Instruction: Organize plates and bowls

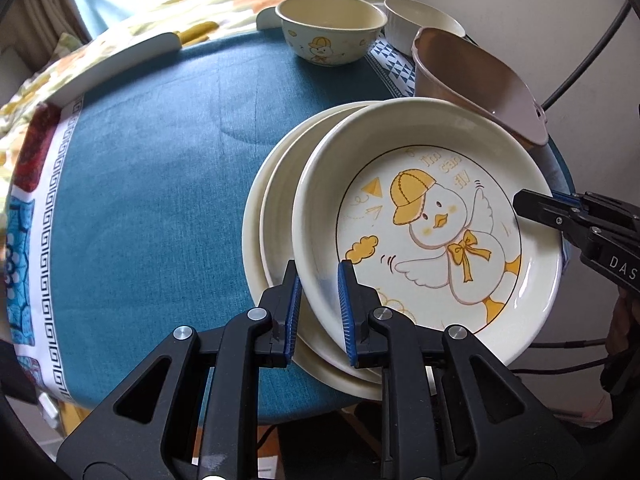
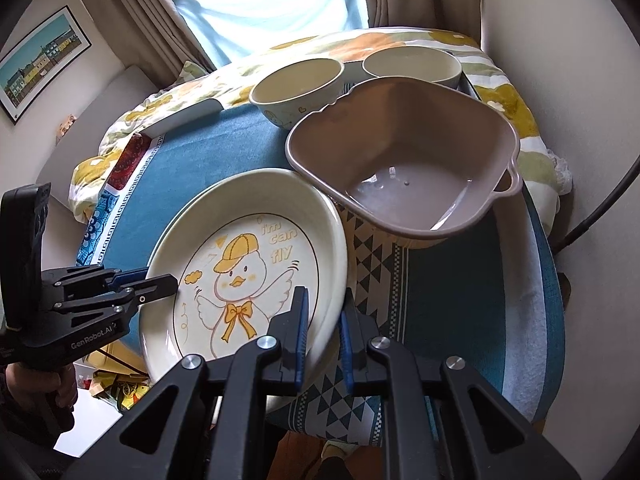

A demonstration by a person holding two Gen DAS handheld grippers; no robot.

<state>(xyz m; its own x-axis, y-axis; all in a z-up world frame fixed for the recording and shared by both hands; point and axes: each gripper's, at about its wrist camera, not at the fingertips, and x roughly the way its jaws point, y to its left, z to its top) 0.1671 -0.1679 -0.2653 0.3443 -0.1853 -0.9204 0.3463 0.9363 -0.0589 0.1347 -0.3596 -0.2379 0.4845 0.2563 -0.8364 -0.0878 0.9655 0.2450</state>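
Note:
A cream plate with a yellow-capped duck (image 1: 432, 216) (image 2: 248, 264) is held at two opposite rims. My left gripper (image 1: 320, 312) (image 2: 170, 280) is shut on its near-left rim, the rim pinched between the blue pads. On the opposite rim my right gripper (image 2: 324, 334) (image 1: 520, 200) is shut too. The duck plate sits over a stack of two plain cream plates (image 1: 276, 216), offset to their right; I cannot tell whether it rests on them. In the right wrist view only a thin rim of the lower plates (image 2: 192, 200) shows.
A duck-printed bowl (image 1: 328, 32) (image 2: 296, 84) and a white bowl (image 1: 416, 20) (image 2: 412, 66) stand at the far side of the blue cloth-covered table (image 1: 160, 160). A pink plastic basin (image 1: 480, 80) (image 2: 400, 160) sits just behind the plates. A person's hand (image 2: 48, 384) holds the left gripper.

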